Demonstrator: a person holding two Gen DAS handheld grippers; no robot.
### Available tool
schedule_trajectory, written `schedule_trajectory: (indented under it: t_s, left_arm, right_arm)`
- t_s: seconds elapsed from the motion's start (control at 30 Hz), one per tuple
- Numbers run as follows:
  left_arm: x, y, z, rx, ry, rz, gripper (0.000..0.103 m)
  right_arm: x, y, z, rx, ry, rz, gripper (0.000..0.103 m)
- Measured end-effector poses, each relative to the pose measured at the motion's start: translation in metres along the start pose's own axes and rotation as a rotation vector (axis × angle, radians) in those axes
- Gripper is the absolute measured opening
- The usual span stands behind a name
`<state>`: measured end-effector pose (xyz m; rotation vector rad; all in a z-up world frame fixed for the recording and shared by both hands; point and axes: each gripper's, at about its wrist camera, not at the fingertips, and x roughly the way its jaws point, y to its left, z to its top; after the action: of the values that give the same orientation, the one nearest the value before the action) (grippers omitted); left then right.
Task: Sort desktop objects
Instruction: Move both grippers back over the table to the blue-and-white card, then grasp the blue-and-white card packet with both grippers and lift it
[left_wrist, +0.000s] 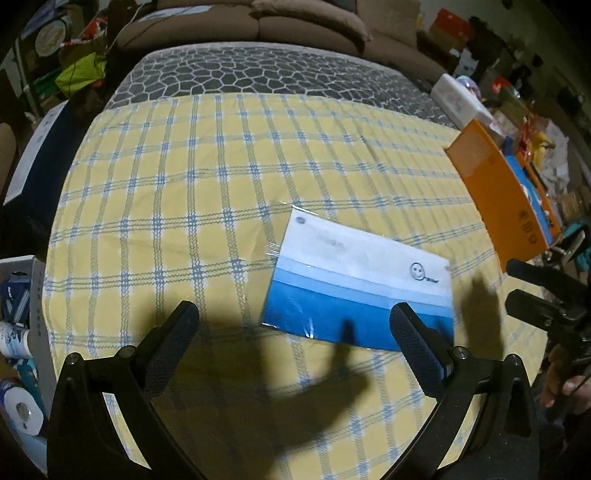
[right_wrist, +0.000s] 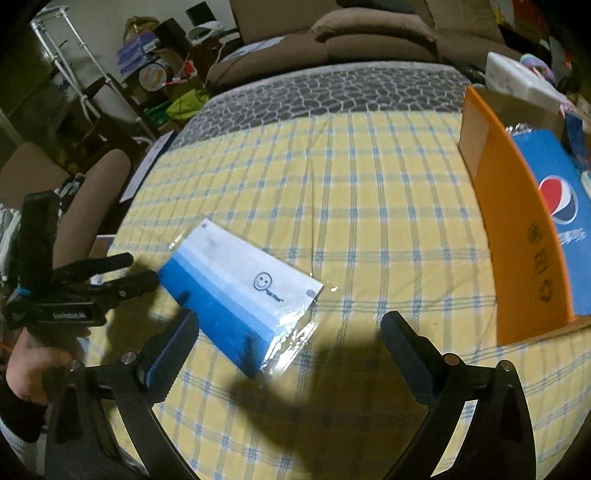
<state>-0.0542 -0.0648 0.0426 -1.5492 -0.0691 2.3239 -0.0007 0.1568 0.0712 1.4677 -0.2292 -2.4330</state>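
A flat blue-and-white packet in clear plastic, with a smiley face printed on it (left_wrist: 360, 284), lies on the yellow checked tablecloth (left_wrist: 207, 184). My left gripper (left_wrist: 293, 334) is open and empty, just short of the packet's near edge. In the right wrist view the same packet (right_wrist: 240, 291) lies ahead and left of my right gripper (right_wrist: 290, 341), which is open and empty. The left gripper shows there at the left (right_wrist: 129, 269), beside the packet. The right gripper shows at the right edge of the left wrist view (left_wrist: 532, 288).
An orange cardboard box (right_wrist: 517, 229) stands at the table's right side with a blue Pepsi package (right_wrist: 557, 199) in it. A white box (left_wrist: 461, 99) sits behind it. A box with paper rolls (left_wrist: 22, 369) is off the left edge. A brown sofa (left_wrist: 258, 22) is behind.
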Motion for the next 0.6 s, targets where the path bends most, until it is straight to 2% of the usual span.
schedule_trajectory:
  t_s: [0.17, 0.37, 0.5, 0.6]
  left_arm:
    - [0.015, 0.010, 0.000, 0.023, 0.027, 0.025, 0.103]
    - [0.025, 0.021, 0.000, -0.002, 0.038, -0.007, 0.103]
    - [0.028, 0.016, 0.001, 0.046, 0.043, 0.015, 0.103]
    - [0.030, 0.017, 0.005, 0.047, 0.039, 0.028, 0.103]
  right_arm:
    - [0.016, -0.007, -0.007, 0.043, 0.008, -0.011, 0.100]
    - [0.028, -0.009, -0.013, 0.081, 0.014, -0.019, 0.100]
    - [0.033, -0.010, -0.015, 0.118, -0.003, -0.029, 0.100]
    - [0.037, -0.011, -0.015, 0.136, 0.003, -0.036, 0.097]
